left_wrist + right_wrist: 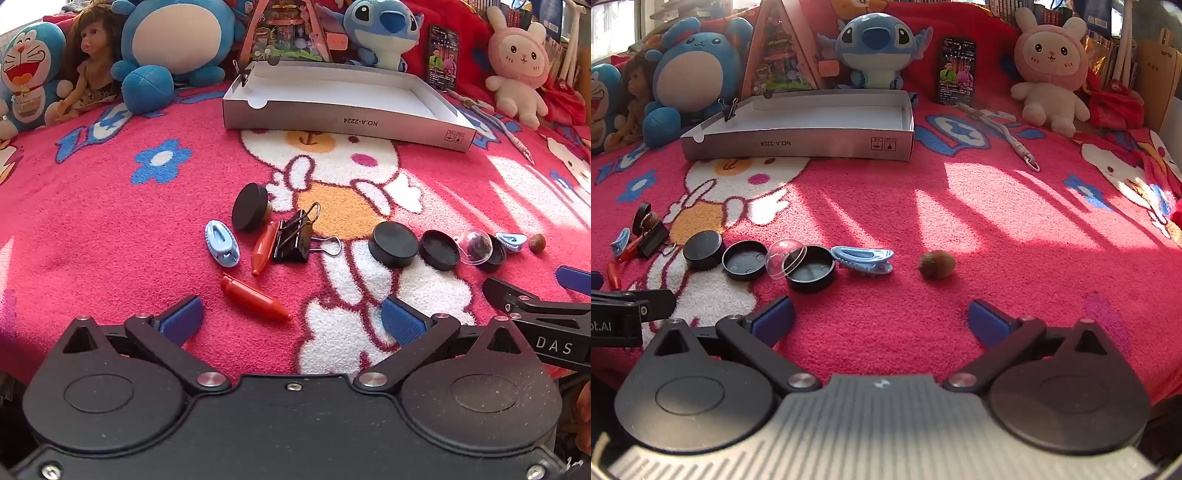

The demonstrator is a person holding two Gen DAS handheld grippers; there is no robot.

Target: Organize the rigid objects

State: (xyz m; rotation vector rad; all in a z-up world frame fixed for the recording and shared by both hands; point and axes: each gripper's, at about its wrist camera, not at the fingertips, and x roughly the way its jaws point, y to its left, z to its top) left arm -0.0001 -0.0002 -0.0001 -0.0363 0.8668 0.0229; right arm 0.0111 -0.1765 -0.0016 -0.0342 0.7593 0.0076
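While spread across the pink blanket (997, 229), lies far back: white box (343, 110). Nearer, black caps (703, 249), binder clip (293, 240), red pen cap (255, 297), nut (936, 264). Left gripper (291, 319), right gripper (881, 319): wide apart, holding nothing.

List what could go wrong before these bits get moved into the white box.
1. The nut is round and may roll off the plush blanket when the open right claw closes on it.
2. The clear dome leans on a black cap; nudging either could tip it.
3. A red piece touches the binder clip, so the open left claw may drag both.
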